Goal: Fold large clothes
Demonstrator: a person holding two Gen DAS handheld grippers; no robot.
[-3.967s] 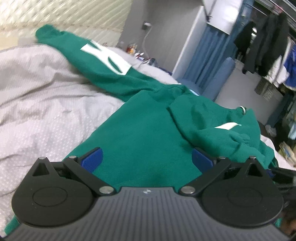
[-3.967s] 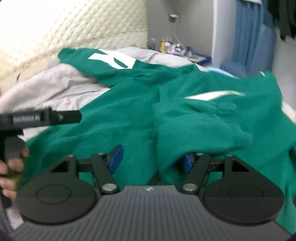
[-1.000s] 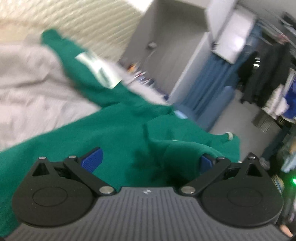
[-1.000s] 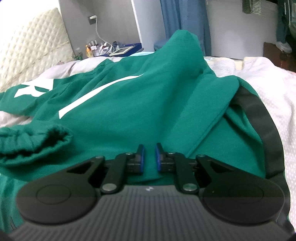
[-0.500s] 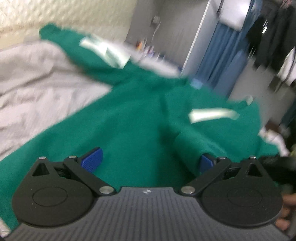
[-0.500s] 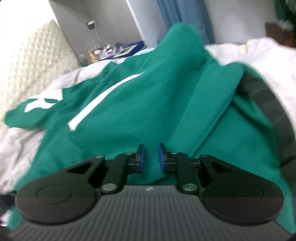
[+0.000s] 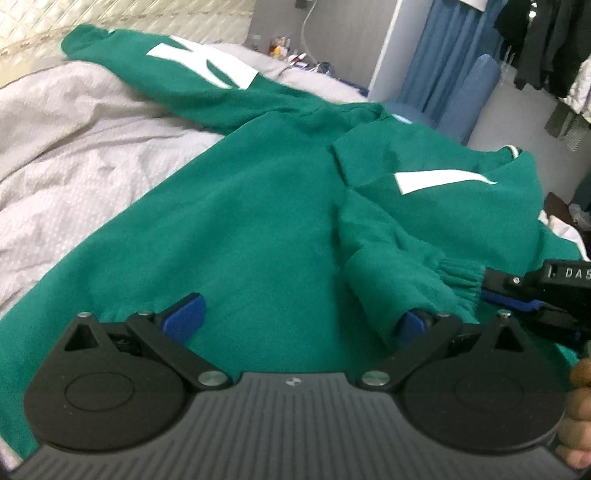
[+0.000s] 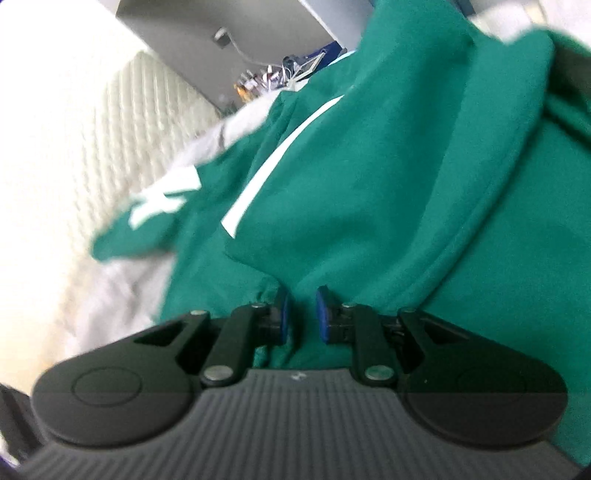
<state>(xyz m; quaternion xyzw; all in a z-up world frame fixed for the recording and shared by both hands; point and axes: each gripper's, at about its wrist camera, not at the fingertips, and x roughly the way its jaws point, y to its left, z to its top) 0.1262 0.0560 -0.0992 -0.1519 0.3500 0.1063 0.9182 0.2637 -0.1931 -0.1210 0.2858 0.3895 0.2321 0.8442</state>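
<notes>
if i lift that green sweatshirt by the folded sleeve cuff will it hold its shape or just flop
The green sweatshirt would probably flop: it creases and bunches on the bed. The sleeve cuff looks ribbed, thick, likely easy to grip. The broad body would likely drag behind.

Bed (image 7: 74, 147) with grey sheet; quilted cream headboard (image 7: 122, 14) behind. Blue curtain (image 7: 436, 62), blue chair (image 7: 469, 99), dark hanging clothes (image 7: 546, 40) at right.

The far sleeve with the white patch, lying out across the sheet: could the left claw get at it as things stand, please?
Probably yes. The far sleeve lies flat and uncovered on the sheet, with only the sweatshirt body between. The left claw stands open and empty, though it would have to reach well forward.
</notes>
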